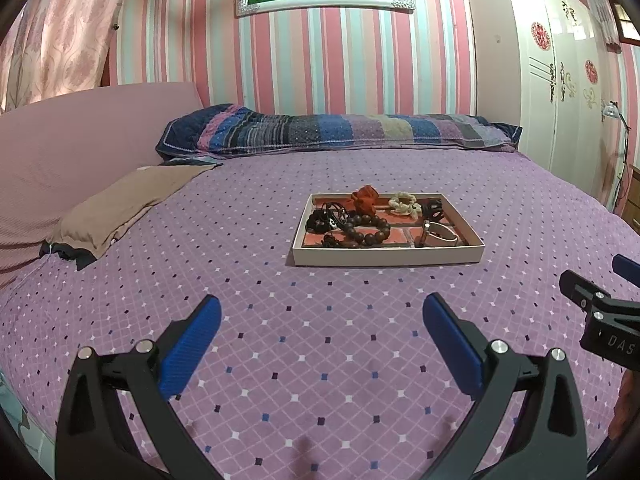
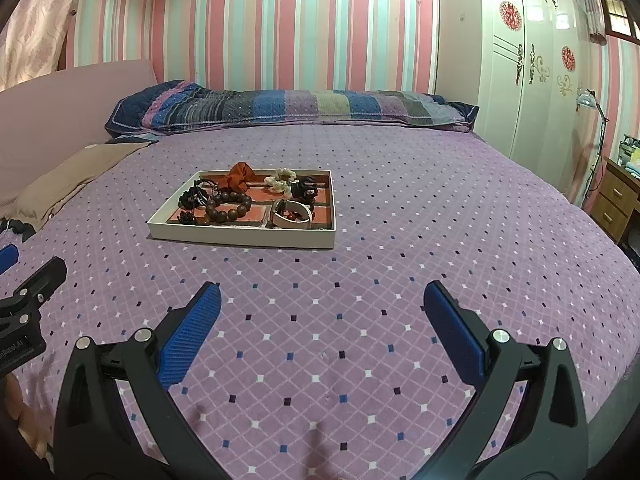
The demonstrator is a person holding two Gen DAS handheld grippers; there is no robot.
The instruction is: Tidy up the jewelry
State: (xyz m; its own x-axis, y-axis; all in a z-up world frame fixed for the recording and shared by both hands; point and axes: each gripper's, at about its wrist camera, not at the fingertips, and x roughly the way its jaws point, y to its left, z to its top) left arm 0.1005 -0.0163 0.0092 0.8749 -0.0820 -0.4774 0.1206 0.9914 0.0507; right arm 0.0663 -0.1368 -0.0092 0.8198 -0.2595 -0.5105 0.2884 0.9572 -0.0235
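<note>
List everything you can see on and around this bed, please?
shallow white cardboard tray: one, white, on the bedspread, holding the jewelry
dark brown wooden bead bracelet: one, tray's middle
orange fabric scrunchie: one, tray's far edge
cream fabric scrunchie: one, beside the orange one
white band bracelet: one, tray's near right
black hair claw: one, tray's right
purple diamond-patterned bedspread: one, covers the bed
striped patchwork pillow: one, blue-purple, at the wall
left hand-held gripper: one, black with blue pads, open
right hand-held gripper: one, same colours, open
</note>
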